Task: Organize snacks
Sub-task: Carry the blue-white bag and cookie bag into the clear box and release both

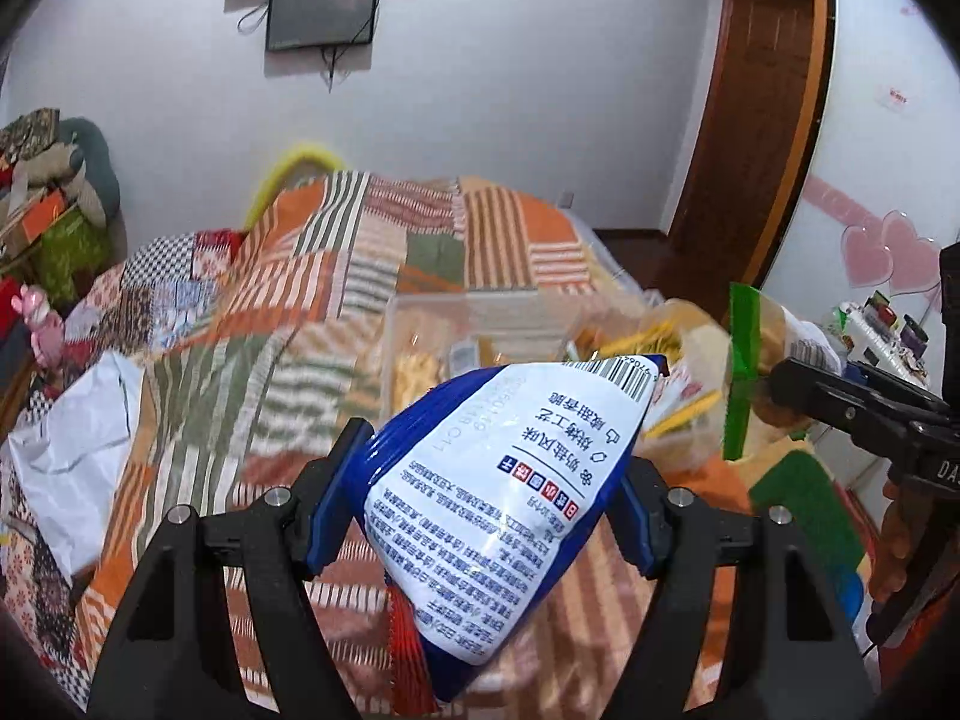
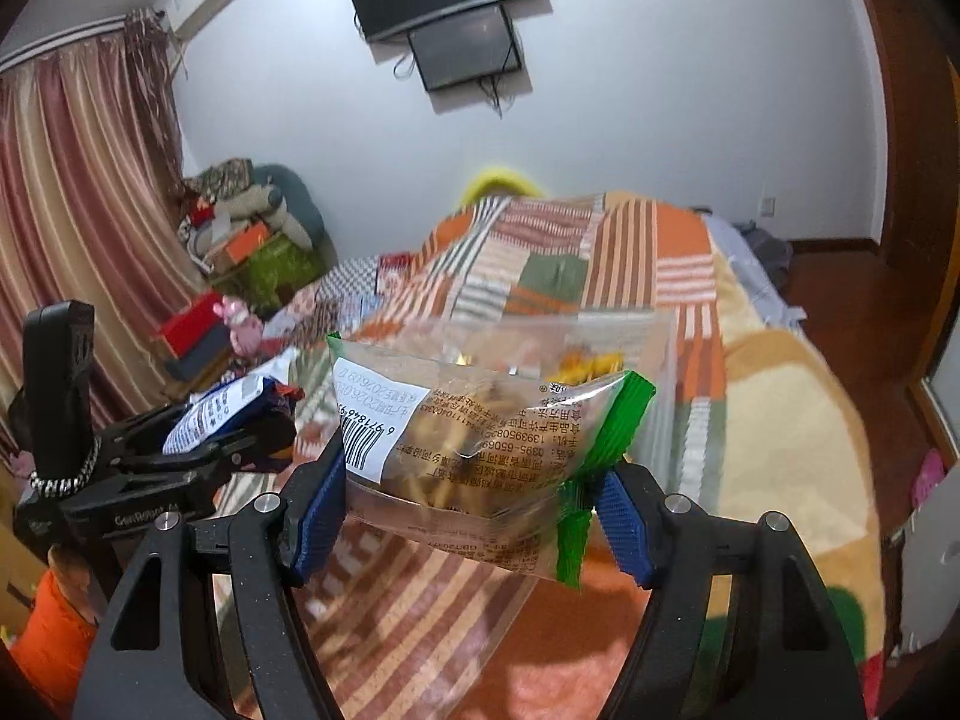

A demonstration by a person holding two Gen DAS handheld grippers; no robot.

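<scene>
My left gripper (image 1: 489, 504) is shut on a blue-and-white snack bag (image 1: 516, 468), printed back up, held tilted above the bed. The right wrist view shows the same left gripper (image 2: 252, 438) and bag (image 2: 210, 414) at the left. My right gripper (image 2: 474, 510) is shut on a clear bag with green edges (image 2: 480, 426) that holds brownish sticks. In the left wrist view that bag (image 1: 744, 372) hangs at the right, in the right gripper (image 1: 786, 384). Behind both bags a clear plastic box (image 1: 420, 330) with yellow snacks in it sits on the quilt.
A patchwork quilt (image 1: 270, 300) covers the bed. A white plastic bag (image 1: 78, 438) lies on it at the left. A cluttered chair (image 2: 258, 228) and a pink toy (image 2: 240, 324) stand beyond the bed. Wooden floor (image 2: 840, 324) lies to the right.
</scene>
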